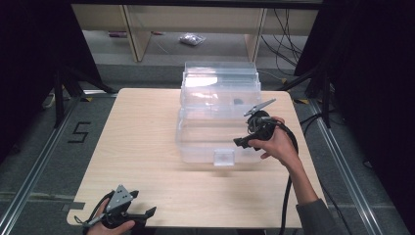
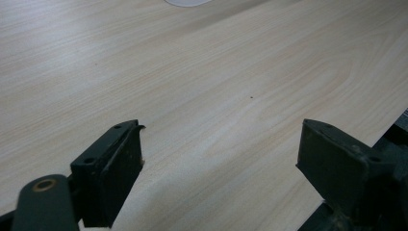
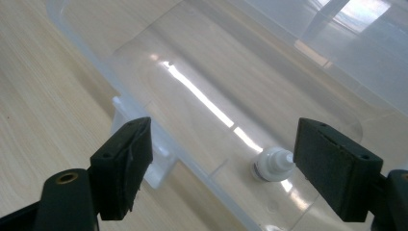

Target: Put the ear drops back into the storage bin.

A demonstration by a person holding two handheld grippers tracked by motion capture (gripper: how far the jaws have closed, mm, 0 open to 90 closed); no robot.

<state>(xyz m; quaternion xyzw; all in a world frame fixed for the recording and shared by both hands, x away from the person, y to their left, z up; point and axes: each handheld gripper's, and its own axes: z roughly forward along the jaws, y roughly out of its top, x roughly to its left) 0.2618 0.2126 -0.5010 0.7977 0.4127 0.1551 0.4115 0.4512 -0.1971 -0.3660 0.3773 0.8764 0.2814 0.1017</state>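
A clear plastic box (image 1: 203,147) stands open at the middle back of the wooden table (image 1: 147,147), its lid (image 1: 220,78) tipped up behind it. A hand holds my right gripper (image 1: 243,141) at the box's front right part. In the right gripper view my right gripper (image 3: 223,130) is open and looks down into the box (image 3: 202,62). A small white capped piece (image 3: 272,166) lies on the box floor near the right jaw, with nothing between the jaws. My left gripper (image 1: 147,214) rests open at the table's near left edge, and in its own view my left gripper (image 2: 221,130) faces bare wood.
A clear latch (image 1: 224,157) juts from the box's front wall. A small dark object (image 1: 238,101) shows through the box at the back. Black cable (image 1: 286,196) trails from the right gripper along the forearm. Shelving legs (image 1: 134,34) stand beyond the table.
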